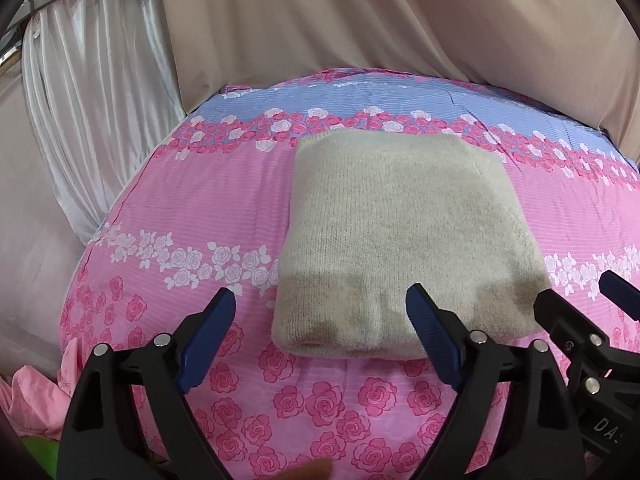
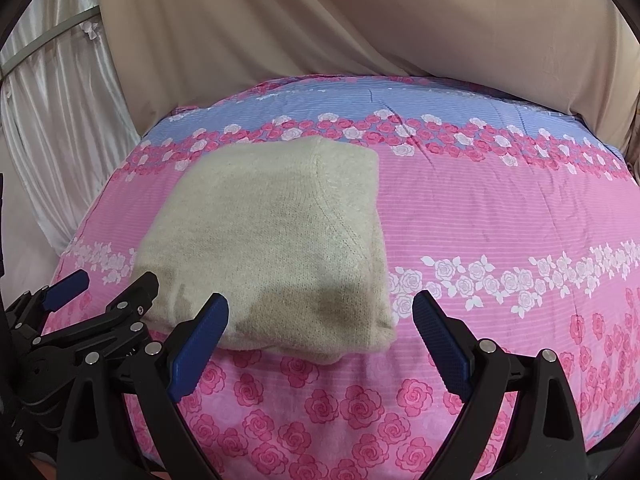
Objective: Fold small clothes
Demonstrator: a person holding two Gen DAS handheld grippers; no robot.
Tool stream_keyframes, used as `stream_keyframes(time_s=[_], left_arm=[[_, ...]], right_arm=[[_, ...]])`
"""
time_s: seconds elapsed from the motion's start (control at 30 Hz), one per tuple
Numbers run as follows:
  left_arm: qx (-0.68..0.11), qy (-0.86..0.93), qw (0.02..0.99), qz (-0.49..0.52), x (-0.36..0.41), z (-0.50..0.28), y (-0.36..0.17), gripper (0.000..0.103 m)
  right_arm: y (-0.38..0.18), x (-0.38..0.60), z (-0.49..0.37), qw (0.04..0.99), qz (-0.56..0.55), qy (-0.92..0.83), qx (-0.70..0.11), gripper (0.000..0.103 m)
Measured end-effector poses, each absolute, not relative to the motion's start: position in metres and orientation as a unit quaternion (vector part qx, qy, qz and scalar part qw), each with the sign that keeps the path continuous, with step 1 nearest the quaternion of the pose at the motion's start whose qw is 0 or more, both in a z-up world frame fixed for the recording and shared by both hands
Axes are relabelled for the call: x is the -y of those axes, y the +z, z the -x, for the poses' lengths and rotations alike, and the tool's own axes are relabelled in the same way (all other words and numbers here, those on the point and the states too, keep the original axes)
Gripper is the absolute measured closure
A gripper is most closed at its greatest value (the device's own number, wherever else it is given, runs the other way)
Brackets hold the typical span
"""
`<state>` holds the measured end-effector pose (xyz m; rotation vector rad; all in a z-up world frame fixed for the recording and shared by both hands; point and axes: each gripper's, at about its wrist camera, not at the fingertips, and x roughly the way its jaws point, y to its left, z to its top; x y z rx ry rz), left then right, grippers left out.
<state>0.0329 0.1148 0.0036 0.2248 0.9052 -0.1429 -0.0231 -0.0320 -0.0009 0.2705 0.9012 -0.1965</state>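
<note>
The beige knit garment [image 1: 400,236] lies as a compact folded rectangle on the pink rose-print bedspread [image 1: 200,200], roughly mid-bed, its far edge reaching the blue floral band, its near folded edge facing the grippers. Edges look square, no sleeve or loose flap sticking out in either view, a seam runs down the top layer in the right wrist view. Judgement: this piece looks essentially done; what could be left is at most one more halving fold or moving it to a stack, the pictures don't settle which. A crumpled pink cloth [image 1: 36,392] sits at the near-left edge of the left wrist view, possibly another item to fold, too cut off to tell. Left gripper [image 1: 320,312]: fingers wide apart, holding nothing; the right blue pad overlaps the garment's near edge in the picture, contact not certain. Right gripper [image 2: 320,316]: also spread wide, empty, aimed at the garment's near-right corner; the left pad sits over the near edge, the right pad over bare bedspread. Both grippers are side by side, near the garment's near edge. Beige curtain [image 2: 360,20] hangs behind the bed, white drape [image 1: 92,80] at far left.
</note>
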Motion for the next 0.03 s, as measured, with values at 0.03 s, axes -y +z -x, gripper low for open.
stream_keyframes(time_s=[0.03], left_arm=[[-0.436, -0.069, 0.891, -0.108, -0.1145, -0.0330, 0.0041, 0.018]], right_arm=[[-0.0009, 0.0320, 0.0231, 0.887, -0.131, -0.095, -0.434, 0.012]])
